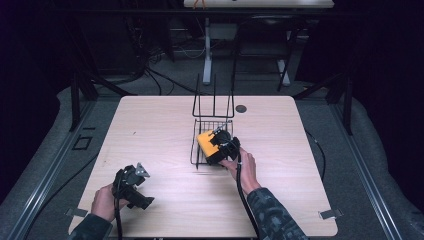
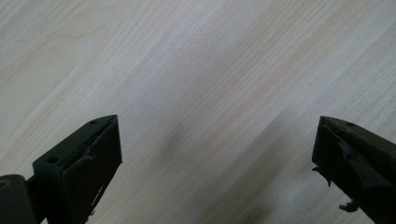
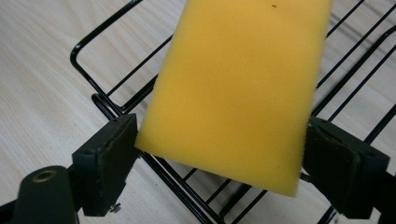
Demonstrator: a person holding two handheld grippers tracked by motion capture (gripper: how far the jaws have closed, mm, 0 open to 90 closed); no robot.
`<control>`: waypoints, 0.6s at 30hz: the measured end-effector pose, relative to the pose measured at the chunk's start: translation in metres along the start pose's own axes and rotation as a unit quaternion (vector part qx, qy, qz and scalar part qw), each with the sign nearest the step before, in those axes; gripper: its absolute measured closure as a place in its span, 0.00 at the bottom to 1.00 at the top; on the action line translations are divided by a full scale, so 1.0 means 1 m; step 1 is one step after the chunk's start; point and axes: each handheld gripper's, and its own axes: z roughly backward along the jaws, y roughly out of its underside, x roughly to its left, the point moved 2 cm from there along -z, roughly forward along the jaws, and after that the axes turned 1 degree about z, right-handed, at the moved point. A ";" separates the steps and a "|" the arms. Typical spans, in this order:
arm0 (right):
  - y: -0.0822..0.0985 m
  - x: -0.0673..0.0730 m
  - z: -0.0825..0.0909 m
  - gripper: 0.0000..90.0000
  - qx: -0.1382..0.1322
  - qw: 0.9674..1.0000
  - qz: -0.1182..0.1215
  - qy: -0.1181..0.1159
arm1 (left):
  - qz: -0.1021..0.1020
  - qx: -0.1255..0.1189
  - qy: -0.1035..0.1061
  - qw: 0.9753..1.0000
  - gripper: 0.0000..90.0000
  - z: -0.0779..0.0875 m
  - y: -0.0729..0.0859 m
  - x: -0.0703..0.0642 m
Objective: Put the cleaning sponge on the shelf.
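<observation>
**Yellow sponge held over a wire rack at mid-desk**

Nearest the desk's (image 1: 150, 125) front edge, toward its front-left corner, the person's left hand (image 1: 102, 201) holds the left hand-held gripper (image 1: 131, 186) low over bare wood. In the left gripper view its two black jaws stand wide apart with nothing between them, only pale wood grain and a soft shadow beneath. A grey three-cornered plate sits on top of it, and its cable trails back toward the front edge.

Farther in, just right of the desk's middle, the right hand (image 1: 243, 169) reaches forward from a patterned sleeve (image 1: 270, 215) and carries the right hand-held gripper (image 3: 219, 154). Its jaws are partly closed on a yellow sponge (image 3: 238, 88), each pad pressed against one long side of the block near its nearer end. In the right gripper view the sponge stretches away from the jaws, above the bars of a black wire rack (image 3: 116, 100); whether the sponge touches the bars cannot be told. The rack's rounded near corner lies just beside the left jaw.

From the high view the rack (image 1: 212, 125) stands at the centre of the desk, with a flat grid base and tall upright wires rising at its far side. Beyond it, near the far edge, a small dark round spot (image 1: 241, 108) lies in the desktop.
</observation>
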 end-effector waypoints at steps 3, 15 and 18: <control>0.000 -0.001 0.004 0.16 -0.012 1.000 0.005 -0.002 | 0.002 -0.001 0.001 1.000 0.02 0.000 0.000 0.000; 0.004 0.000 0.030 0.15 -0.041 0.999 0.013 -0.007 | 0.004 0.000 -0.001 1.000 0.01 0.000 0.000 0.000; 0.006 0.001 0.038 0.15 -0.046 0.999 0.018 -0.008 | 0.006 -0.002 -0.001 1.000 0.01 0.000 0.000 0.000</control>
